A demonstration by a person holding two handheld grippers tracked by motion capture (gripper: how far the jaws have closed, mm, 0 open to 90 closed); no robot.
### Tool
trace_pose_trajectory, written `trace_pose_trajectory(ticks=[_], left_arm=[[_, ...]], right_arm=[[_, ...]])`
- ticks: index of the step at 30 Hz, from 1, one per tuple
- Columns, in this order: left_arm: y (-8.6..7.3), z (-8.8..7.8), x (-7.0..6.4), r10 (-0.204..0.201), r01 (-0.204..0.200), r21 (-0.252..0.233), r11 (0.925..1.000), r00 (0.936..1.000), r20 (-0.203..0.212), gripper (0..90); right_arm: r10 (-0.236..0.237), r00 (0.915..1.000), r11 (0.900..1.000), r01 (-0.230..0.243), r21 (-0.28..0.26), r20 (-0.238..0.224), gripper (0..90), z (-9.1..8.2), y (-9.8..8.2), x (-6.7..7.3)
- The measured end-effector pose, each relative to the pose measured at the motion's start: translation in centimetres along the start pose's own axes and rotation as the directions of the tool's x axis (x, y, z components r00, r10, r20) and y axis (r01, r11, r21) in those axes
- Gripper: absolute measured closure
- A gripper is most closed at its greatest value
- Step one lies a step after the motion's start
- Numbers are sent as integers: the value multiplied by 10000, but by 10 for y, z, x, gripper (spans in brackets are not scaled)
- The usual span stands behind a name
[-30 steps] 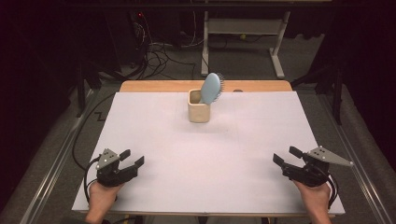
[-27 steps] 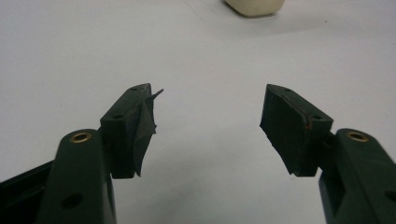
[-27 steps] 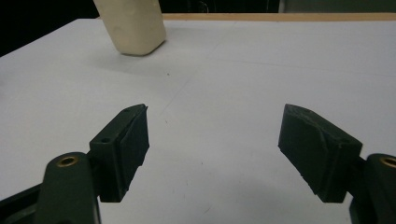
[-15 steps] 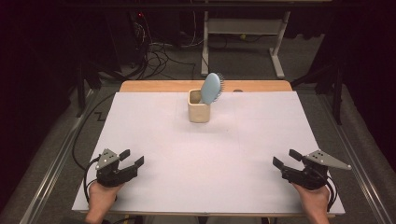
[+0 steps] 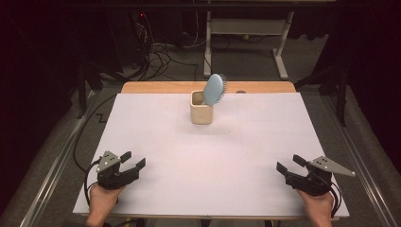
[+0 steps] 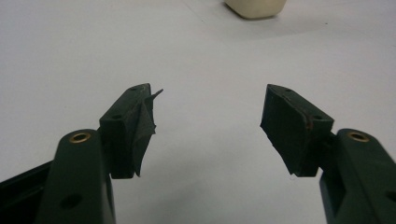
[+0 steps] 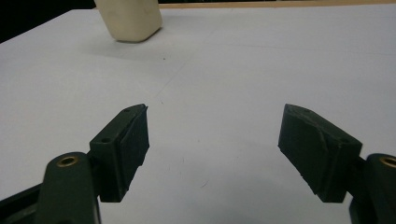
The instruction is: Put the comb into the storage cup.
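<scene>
A white sheet (image 5: 208, 156) covers the worktop (image 5: 142, 88), whose bare wooden edge shows as a strip at 12 o'clock. Beyond it, cables (image 5: 163, 54) sprawl on the grey floor at 11 o'clock, beside a white desk frame (image 5: 246, 30) at 12 to 1 o'clock.

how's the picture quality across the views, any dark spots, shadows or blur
High view: the white table is evenly lit, the room behind it nearly black; the blue brush in the cream cup is soft-edged. Left gripper view: the jaws are fairly sharp, the cup is cut off at the top edge. Right gripper view: the cup casts a faint shadow, with a dark corner at top left.
</scene>
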State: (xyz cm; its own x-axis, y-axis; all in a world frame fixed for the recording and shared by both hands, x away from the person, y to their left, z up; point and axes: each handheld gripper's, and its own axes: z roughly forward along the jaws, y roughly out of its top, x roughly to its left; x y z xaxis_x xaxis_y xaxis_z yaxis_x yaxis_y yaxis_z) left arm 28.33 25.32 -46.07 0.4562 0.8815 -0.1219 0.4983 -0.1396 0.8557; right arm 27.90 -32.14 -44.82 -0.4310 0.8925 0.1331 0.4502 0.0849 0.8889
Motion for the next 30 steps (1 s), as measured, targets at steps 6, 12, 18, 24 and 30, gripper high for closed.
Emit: trace_pose_trajectory(ticks=[6,12,18,24,30], left_arm=[[0,0,-1,4,-4,-17,10000,10000,12,352],[0,0,-1,18,-18,-9,10000,10000,38,352],[0,0,-1,23,-23,33,10000,10000,68,351],[0,0,-1,31,-31,28,10000,9999,120,350],[0,0,-1,58,-59,62,10000,9998,167,350]], right_arm=[[-44,10000,10000,43,89,52,251,-1,-7,0],[-16,10000,9999,16,126,-16,251,-1,-12,0],[209,9996,9997,-207,139,-183,251,-4,-19,-1],[100,9996,9999,-98,62,-253,251,-9,-23,2],[232,9995,9997,-233,-41,-229,251,-10,-24,0]])
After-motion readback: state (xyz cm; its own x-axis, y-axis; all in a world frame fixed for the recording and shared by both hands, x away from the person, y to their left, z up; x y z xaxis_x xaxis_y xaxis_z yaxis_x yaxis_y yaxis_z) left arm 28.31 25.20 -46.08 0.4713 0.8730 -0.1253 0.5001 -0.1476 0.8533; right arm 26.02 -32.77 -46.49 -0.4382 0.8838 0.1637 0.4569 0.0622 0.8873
